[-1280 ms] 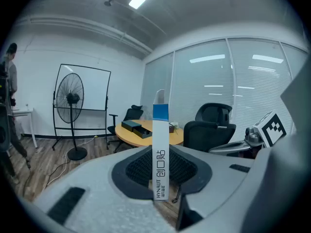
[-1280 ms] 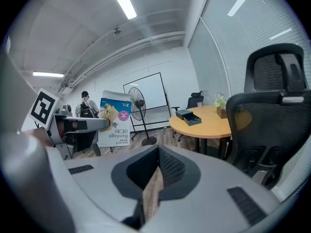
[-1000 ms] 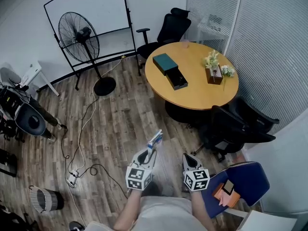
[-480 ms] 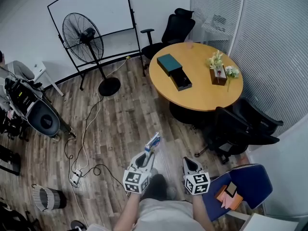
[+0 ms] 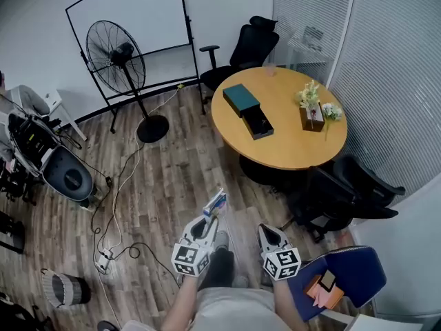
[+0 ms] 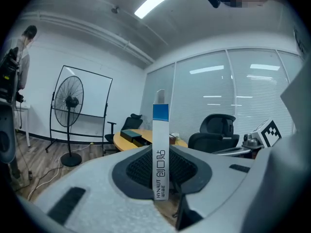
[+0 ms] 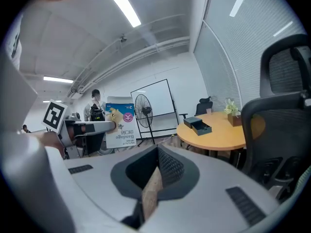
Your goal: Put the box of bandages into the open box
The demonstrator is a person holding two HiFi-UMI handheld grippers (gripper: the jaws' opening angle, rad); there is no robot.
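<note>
The bandage box (image 5: 215,202), white with a blue end, stands up between the jaws of my left gripper (image 5: 209,219), which is shut on it over the wood floor. In the left gripper view the box (image 6: 160,144) shows edge-on, clamped by both pads. From the right gripper view, its printed face (image 7: 120,125) hangs at the left. My right gripper (image 5: 266,230) is beside it, shut and holding nothing. The open black box (image 5: 257,124) lies on the round wooden table (image 5: 289,150), far ahead, next to its teal lid (image 5: 241,96).
A flower pot (image 5: 311,112) sits on the table. Black office chairs (image 5: 331,192) stand at its near side and another chair (image 5: 244,50) behind it. A standing fan (image 5: 117,61), floor cables (image 5: 114,212), a small bin (image 5: 62,288) and a blue seat (image 5: 344,274) surround me.
The head view has shifted slightly, so the table and fan sit a little differently in frame. Both grippers keep their pose, and the left one still holds the bandage box.
</note>
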